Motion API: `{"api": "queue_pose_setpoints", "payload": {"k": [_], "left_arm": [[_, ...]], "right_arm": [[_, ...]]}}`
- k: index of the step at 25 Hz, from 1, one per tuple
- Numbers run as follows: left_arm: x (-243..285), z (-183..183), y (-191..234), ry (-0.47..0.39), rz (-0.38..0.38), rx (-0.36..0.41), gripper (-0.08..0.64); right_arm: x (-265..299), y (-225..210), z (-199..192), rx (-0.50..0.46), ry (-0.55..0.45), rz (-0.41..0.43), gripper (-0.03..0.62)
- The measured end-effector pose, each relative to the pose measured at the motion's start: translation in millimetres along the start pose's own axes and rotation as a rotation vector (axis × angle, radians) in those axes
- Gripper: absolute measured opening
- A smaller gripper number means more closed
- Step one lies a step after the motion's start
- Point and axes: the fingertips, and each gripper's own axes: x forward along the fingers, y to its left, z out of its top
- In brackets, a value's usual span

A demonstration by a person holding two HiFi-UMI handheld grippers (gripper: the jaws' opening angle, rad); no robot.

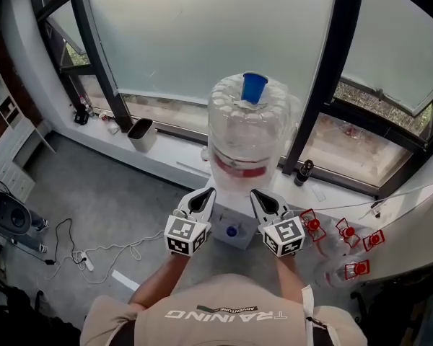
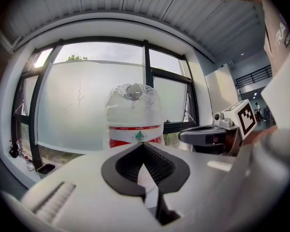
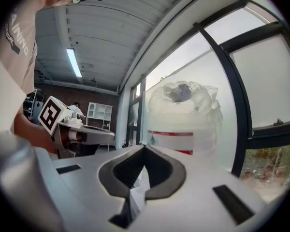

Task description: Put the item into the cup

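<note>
A blue cup [image 1: 254,87] stands on top of a big clear water jug [image 1: 249,143], which has a red and white label. The jug [image 2: 134,115] fills the middle of the left gripper view, and the jug [image 3: 183,117] shows again ahead in the right gripper view. My left gripper [image 1: 206,193] and right gripper [image 1: 258,194] are held side by side just below the jug, pointing at it. Both are shut with nothing between the jaws. The left gripper [image 2: 144,146] sees the right gripper [image 2: 183,135] beside it. I see no loose item.
The jug rests on a white dispenser [image 1: 232,231] with a blue button. Several clear bottles with red caps [image 1: 346,233] lie at the right. A black bin [image 1: 139,128] and a dark bottle [image 1: 303,171] stand on the window ledge. Cables [image 1: 86,254] trail over the floor at the left.
</note>
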Motion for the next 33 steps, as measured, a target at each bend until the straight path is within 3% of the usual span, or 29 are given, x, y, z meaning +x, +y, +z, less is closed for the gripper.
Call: {"api": "queue_pose_setpoints", "payload": {"k": [18,33], "left_arm": [[1,-9,-15,0.034,-0.021,-0.022,0.008],[-1,-7,-7,0.025,0.022,-0.011,0.008]], "right_arm": [[-21,-1,-23,0.008,0.054,-0.02,0.011],[-22,-4,-25,-0.015,0.054,-0.014,0.011]]}}
